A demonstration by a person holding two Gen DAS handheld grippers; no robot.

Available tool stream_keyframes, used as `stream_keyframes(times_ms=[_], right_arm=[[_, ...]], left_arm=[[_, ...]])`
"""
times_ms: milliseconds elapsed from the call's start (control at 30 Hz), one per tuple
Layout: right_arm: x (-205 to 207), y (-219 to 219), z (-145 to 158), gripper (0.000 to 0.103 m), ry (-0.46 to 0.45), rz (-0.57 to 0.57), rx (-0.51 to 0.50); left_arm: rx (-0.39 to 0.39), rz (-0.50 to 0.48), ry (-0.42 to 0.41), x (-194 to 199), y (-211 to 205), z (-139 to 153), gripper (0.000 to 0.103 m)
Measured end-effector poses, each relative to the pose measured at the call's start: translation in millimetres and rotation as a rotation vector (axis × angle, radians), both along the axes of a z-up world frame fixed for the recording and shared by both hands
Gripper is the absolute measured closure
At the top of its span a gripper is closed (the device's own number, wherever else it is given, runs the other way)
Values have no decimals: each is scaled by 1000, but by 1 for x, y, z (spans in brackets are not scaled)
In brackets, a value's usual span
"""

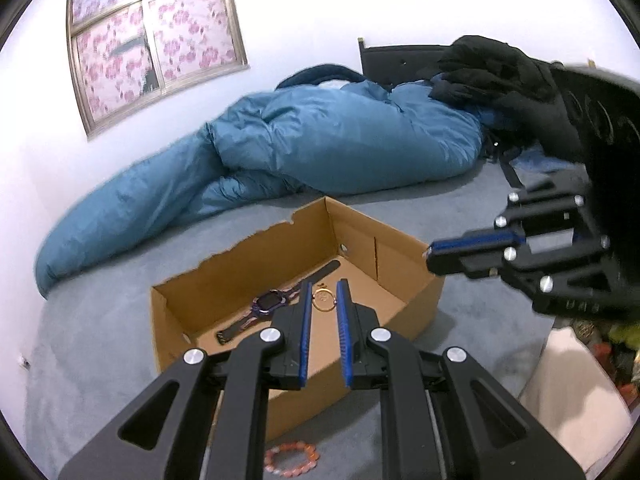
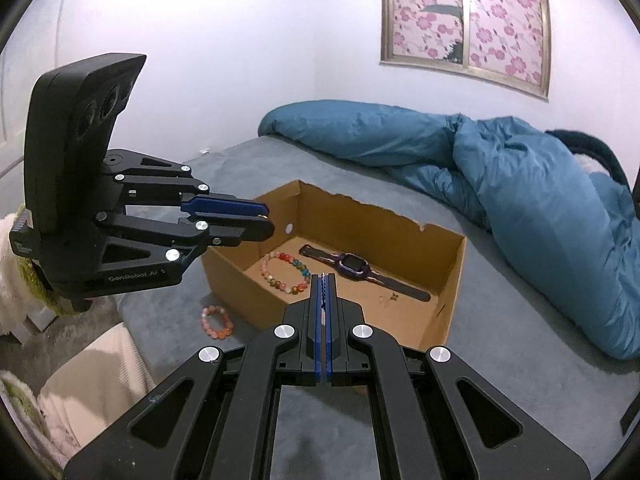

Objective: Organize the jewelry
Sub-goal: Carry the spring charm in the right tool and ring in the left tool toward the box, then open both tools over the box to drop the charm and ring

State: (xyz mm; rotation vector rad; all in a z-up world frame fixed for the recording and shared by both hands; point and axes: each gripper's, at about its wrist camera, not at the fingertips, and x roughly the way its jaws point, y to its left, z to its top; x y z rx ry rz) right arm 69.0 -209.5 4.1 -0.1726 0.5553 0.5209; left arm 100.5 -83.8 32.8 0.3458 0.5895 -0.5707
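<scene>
An open cardboard box (image 1: 280,242) (image 2: 404,236) sits on the grey bed. In it lie a purple watch (image 1: 271,303) (image 2: 354,266), a multicoloured bead bracelet (image 2: 285,271) and a small pair of earrings (image 2: 386,298). An orange bead bracelet (image 1: 292,458) (image 2: 217,322) lies on the bed just outside the box's near wall. My left gripper (image 1: 323,294) (image 2: 267,220) hovers over the box, its tips pinching a thin gold ring (image 1: 322,311). My right gripper (image 2: 324,280) (image 1: 429,253) is shut with nothing in it, at the box's near edge.
A crumpled blue duvet (image 1: 320,136) (image 2: 520,184) lies behind the box. Dark clothes (image 1: 500,76) are piled by a dark headboard (image 1: 400,60). Cream fabric (image 1: 572,392) (image 2: 92,376) hangs at the bed's near edge. A flowered window (image 2: 464,20) is in the wall.
</scene>
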Motion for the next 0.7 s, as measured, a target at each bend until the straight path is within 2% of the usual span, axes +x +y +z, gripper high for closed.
stream_keyframes(times_ms=[167, 500, 600, 633, 700], right_arm=[[21, -4, -15, 103, 51, -35, 18], [70, -5, -44, 102, 146, -80, -13], [81, -8, -53, 99, 179, -97, -12], [82, -9, -54, 95, 185, -104, -9], [84, -13, -56, 87, 197, -115, 5]], left_arm=[[-38, 22, 129, 40, -7, -21, 92], [-46, 133, 361, 103, -16, -70, 91], [-59, 143, 386, 110, -16, -75, 90], [-63, 150, 388, 111, -15, -76, 89], [-74, 156, 388, 112, -13, -76, 81]])
